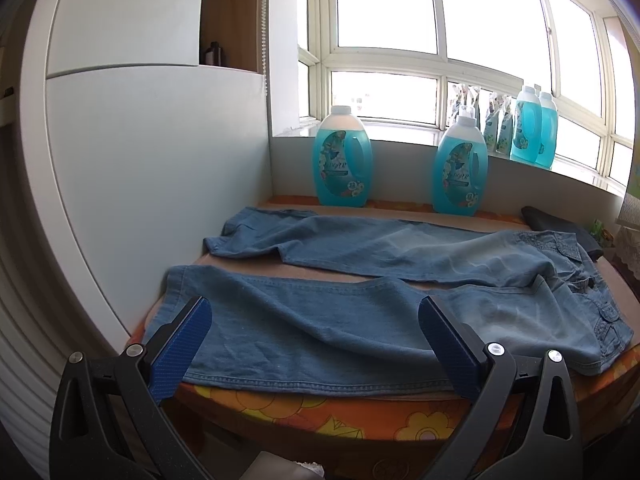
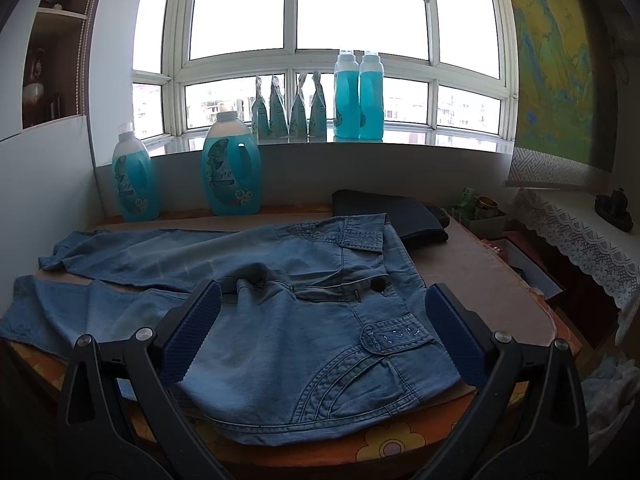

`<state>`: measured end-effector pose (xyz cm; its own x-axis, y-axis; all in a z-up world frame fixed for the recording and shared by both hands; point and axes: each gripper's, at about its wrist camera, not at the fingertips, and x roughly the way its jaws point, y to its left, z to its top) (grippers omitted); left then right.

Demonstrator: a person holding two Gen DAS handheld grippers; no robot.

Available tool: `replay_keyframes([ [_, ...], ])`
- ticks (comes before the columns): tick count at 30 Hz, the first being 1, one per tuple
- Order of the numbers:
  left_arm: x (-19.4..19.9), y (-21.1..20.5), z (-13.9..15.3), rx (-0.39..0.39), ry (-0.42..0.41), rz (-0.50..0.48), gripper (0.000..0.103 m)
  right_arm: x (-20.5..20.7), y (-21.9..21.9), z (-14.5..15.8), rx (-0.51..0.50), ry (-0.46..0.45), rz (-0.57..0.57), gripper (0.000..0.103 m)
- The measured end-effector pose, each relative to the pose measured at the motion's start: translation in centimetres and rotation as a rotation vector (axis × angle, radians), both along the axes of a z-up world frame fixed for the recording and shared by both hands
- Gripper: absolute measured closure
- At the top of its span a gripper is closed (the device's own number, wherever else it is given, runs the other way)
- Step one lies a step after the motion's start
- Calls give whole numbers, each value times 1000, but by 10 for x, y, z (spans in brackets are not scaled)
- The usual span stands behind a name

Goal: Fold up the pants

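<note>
So the pants (image 1: pixel 360 276) lie spread flat on the bench (image 1: pixel 320 408), legs apart in a narrow V, waistband to my right and hems to my left near the white cabinet (image 1: pixel 160 160). My left hand-held gripper (image 1: pixel 316 332) hangs wide open over the near leg, holding nothing, its blue pads (image 1: pixel 184 344) straddling the denim close to the front edge. My right hand-held gripper (image 2: pixel 324 320) is just as wide open and empty, poised over the hip, with the sequinned pocket flap (image 2: pixel 394 336) between its fingers.

The first fold, I judge, is lengthwise: near leg over far leg. To do it well I want each hand-held gripper to pinch only the outer seam of the near side, the left one down the leg, the right one at the waistband corner, taking one layer's edge cleanly and not a bunched handful. Then both should lift together and carry across at the same height, so the cloth stays taut between them. The crotch is rumpled near the button (image 2: pixel 379 285); it may drag. The detergent bottles (image 1: pixel 342 160) and the dark folded garment (image 2: pixel 390 214) stand behind, so I should not overshoot.
</note>
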<state>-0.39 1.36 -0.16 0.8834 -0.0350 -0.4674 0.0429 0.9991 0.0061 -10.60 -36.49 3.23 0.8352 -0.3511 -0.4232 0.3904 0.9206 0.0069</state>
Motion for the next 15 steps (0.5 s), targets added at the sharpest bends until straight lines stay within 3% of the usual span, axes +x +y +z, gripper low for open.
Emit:
replay_keyframes([
  [15, 3, -2, -1, -1, 7, -1, 0, 2, 1, -3, -2, 2, -1, 0],
])
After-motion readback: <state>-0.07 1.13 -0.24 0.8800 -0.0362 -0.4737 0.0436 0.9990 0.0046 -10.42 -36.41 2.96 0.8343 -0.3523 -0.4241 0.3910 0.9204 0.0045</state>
